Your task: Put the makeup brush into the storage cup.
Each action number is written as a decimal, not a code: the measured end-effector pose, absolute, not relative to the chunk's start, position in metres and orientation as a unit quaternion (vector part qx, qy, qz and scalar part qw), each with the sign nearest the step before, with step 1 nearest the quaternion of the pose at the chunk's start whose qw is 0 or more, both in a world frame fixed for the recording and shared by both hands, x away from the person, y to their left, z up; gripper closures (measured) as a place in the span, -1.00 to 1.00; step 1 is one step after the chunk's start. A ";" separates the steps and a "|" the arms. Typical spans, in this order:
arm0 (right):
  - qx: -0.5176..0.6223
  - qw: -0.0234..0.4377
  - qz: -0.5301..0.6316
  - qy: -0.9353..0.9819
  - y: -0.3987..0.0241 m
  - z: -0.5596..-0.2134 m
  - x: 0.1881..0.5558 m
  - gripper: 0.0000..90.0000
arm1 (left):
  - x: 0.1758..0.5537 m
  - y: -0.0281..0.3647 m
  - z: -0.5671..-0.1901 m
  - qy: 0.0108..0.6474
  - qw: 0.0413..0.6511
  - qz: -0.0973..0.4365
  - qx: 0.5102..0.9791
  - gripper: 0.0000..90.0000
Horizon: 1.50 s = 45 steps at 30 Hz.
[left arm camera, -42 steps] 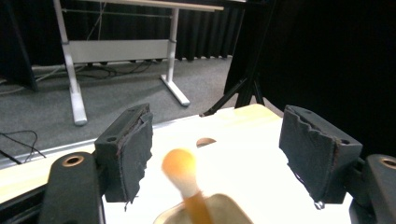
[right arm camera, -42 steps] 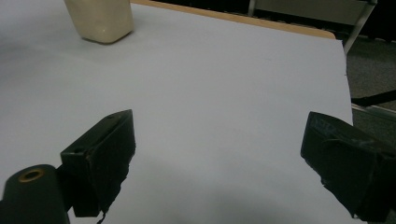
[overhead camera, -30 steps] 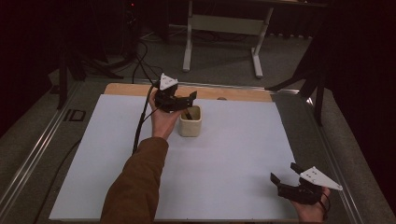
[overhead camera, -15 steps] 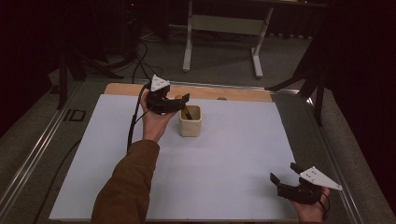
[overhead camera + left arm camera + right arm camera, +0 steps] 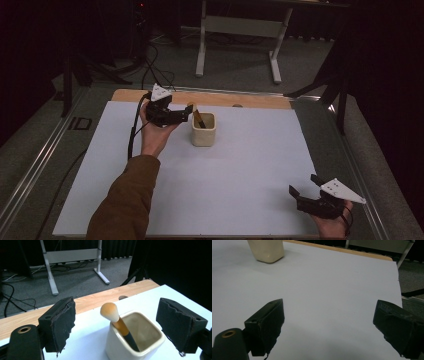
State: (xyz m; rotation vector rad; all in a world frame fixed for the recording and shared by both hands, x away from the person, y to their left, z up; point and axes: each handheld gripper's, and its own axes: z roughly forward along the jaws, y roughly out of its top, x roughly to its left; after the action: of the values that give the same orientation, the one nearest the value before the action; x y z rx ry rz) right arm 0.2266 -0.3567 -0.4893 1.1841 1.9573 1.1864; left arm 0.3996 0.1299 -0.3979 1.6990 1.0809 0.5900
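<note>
- left gripper (image 5: 186,114) hangs just left of the cream cup (image 5: 203,130), jaws spread wide, grasping nothing;
- makeup brush (image 5: 119,323) stands tilted inside the cup, bristles up;
- right gripper (image 5: 303,187) jaws spread, empty, at the white mat's (image 5: 240,170) near right corner

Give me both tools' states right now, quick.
Left tool: open, holding nothing, jaws either side of the brush in the cream cup.
Right tool: open, empty, over the white sheet.

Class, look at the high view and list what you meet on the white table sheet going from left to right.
left gripper → makeup brush → cream cup → right gripper
</note>
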 end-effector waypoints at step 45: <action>0.443 0.275 0.441 0.731 -0.356 -0.490 0.228 -0.79 | 0.292 0.223 -0.443 0.482 0.482 0.241 0.691 -0.65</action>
State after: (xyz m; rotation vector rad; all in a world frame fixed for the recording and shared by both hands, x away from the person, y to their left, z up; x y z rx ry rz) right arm 0.2283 -0.3562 -0.4901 1.1898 1.9645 1.1851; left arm 0.2915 0.2229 -0.4429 1.6837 1.1746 0.5887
